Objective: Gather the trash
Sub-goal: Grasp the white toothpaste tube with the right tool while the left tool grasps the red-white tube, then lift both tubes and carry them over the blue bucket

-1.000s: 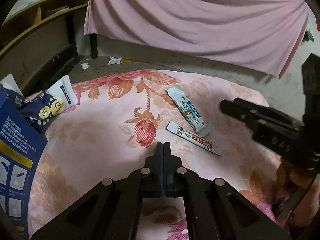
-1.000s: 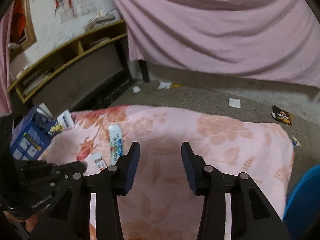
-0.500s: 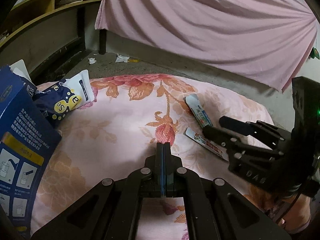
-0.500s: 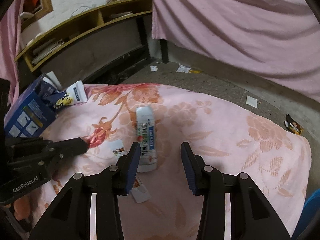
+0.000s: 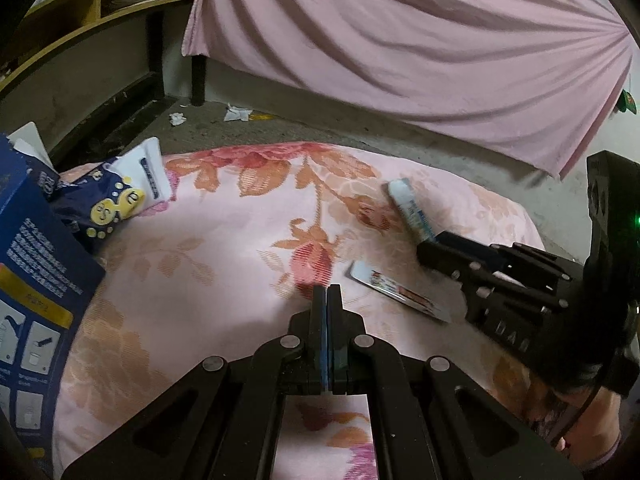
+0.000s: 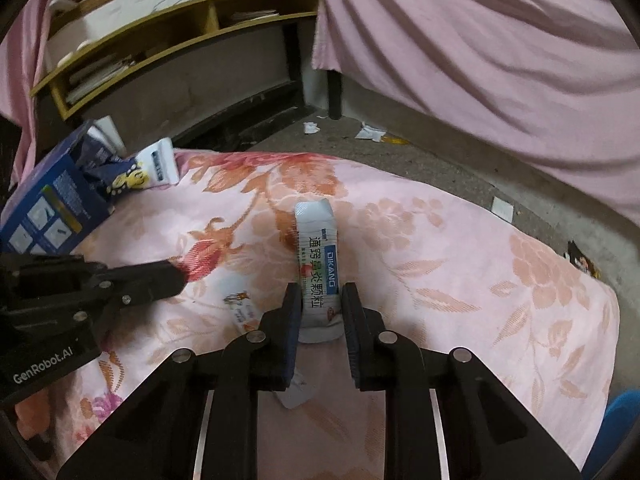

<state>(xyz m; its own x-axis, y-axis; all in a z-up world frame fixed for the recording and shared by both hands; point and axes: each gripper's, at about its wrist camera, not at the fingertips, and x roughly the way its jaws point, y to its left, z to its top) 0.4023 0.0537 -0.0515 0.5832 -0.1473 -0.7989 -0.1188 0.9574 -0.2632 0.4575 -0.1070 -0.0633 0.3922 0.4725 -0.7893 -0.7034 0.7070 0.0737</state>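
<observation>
Sachet (white, blue "DIKANG" label) lies flat on the floral pink cloth, its near end between the parted fingers of the right gripper; contact cannot be told. A smaller sachet lies just beside it. Left gripper has its fingers pressed together, holding nothing, over the cloth. Blue box stands at the cloth's left edge.

Two low wrist views, seemingly sharing the floral cloth.
</observation>
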